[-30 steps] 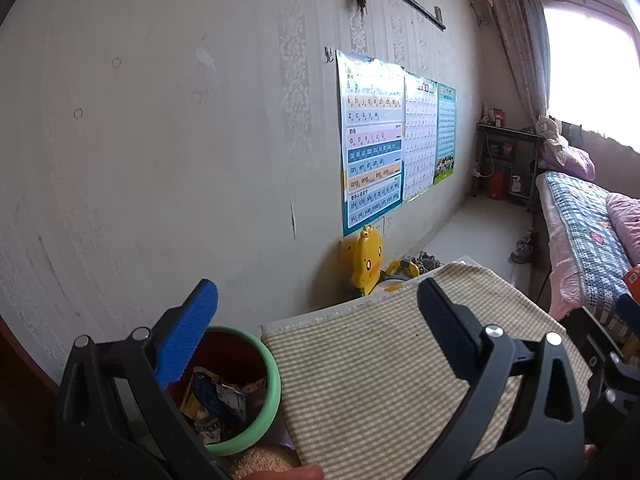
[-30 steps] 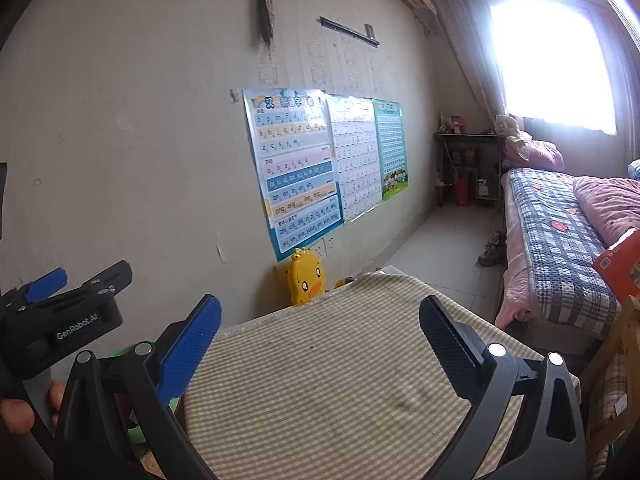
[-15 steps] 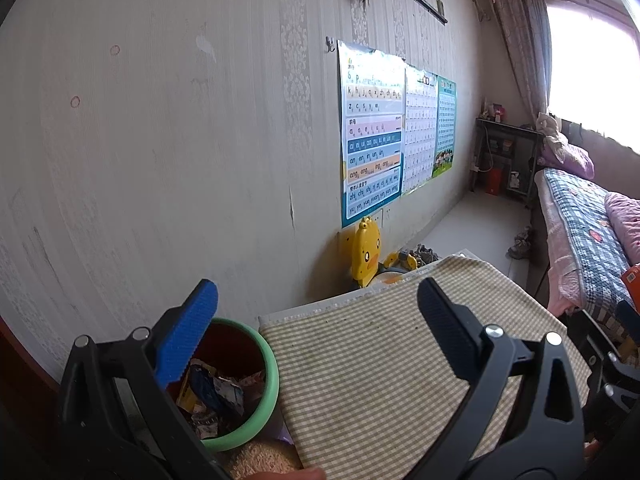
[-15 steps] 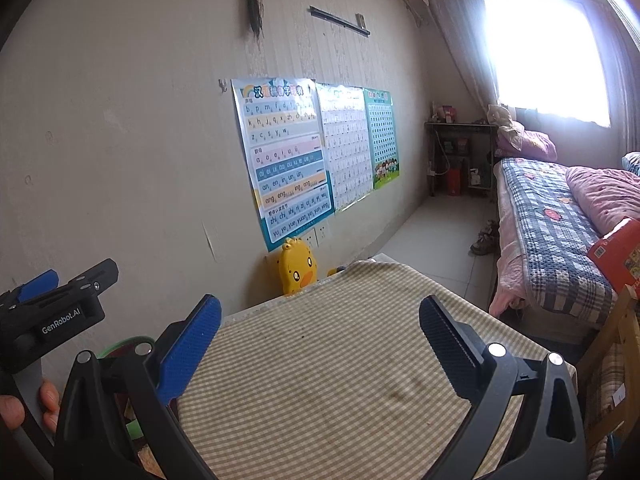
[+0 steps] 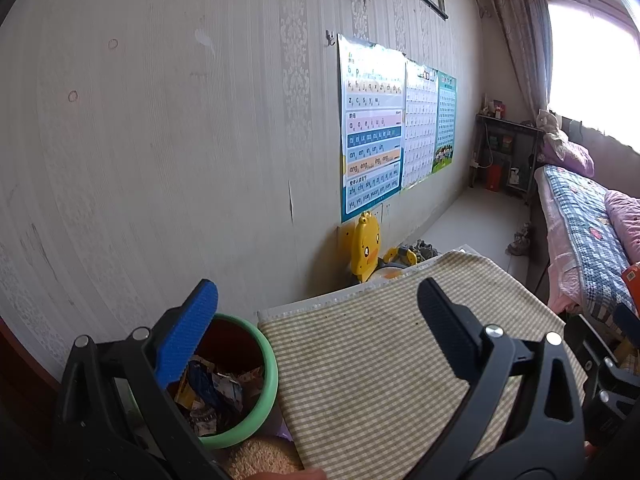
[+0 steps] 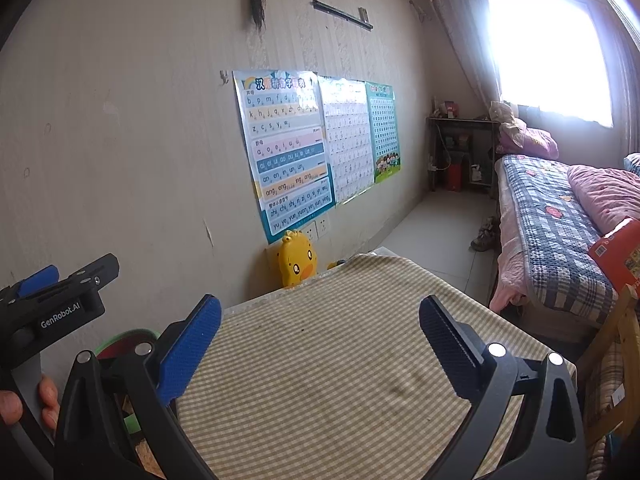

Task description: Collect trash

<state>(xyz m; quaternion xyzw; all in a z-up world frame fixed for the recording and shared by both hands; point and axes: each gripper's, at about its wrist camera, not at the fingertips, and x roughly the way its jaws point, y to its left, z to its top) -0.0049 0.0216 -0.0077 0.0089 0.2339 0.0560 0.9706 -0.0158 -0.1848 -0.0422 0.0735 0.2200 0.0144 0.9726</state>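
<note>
— Where the wall [image 5: 160, 140] runs off toward the window [image 6: 548, 52], what fills the room?

— Three posters [image 6: 288, 148] hang side by side on it, and a bed [image 6: 560, 232] with a checked quilt stands along the right side under the window. Nearer, the tabletop [image 5: 384, 364] is covered in a green checked cloth, its far edge just in front of a yellow duck toy [image 5: 366, 250] that stands against the wall.

— And the trash?

— It sits in a bin [image 5: 269, 376] with a green rim and dark red inside, just beside the left edge of the tabletop. Crumpled wrappers [image 5: 216, 396] lie heaped in it.

— How does the left hand-held gripper [image 5: 316, 332] stand?

— Spread wide, with nothing between its fingers. The blue pad [image 5: 186, 340] hangs over the bin's mouth, the black one over the cloth.

— The right hand-held gripper [image 6: 320, 338]?

— Equally wide and holding nothing, above the tabletop. In its view the left one shows at the left edge, with a few fingertips [image 6: 48, 394] of the person's hand wrapped on its handle.
</note>
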